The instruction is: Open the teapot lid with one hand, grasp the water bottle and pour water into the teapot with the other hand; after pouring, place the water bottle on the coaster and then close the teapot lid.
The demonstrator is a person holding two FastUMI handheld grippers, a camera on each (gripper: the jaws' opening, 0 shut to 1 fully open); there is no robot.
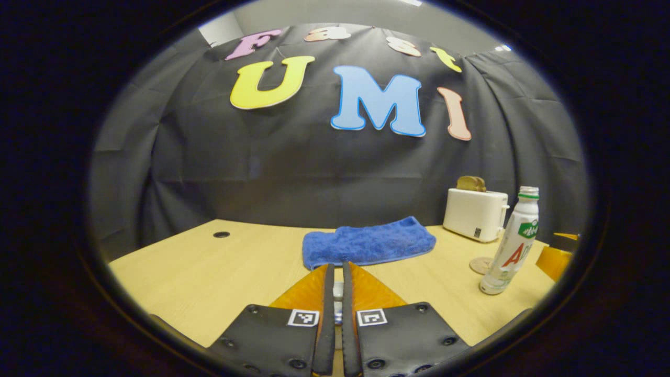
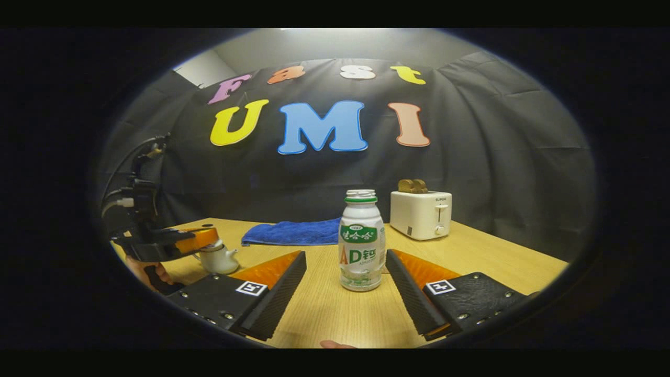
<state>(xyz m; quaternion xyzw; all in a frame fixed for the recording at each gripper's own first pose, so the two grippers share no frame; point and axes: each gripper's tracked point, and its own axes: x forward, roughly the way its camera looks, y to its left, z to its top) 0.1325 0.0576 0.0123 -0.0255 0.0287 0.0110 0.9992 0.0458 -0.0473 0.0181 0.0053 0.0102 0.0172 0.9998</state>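
Low in the left gripper view, my left gripper [image 1: 338,268] has its fingers almost together, pinching a small pale piece that looks like the teapot lid's knob. From the right gripper view, that left gripper [image 2: 196,240] sits on top of the white teapot [image 2: 217,259] at the far left; I cannot tell whether the lid is raised. My right gripper [image 2: 345,256] is open, with the white water bottle [image 2: 361,241] upright between its fingertips and untouched. The bottle [image 1: 515,246] stands at the right, just in front of the round coaster [image 1: 479,265].
A blue towel [image 1: 366,242] lies folded mid-table toward the back. A white toaster [image 1: 475,213] with bread in it stands at the back right, behind the coaster. The wooden table [image 1: 209,272] has a cable hole [image 1: 221,234] at the far left.
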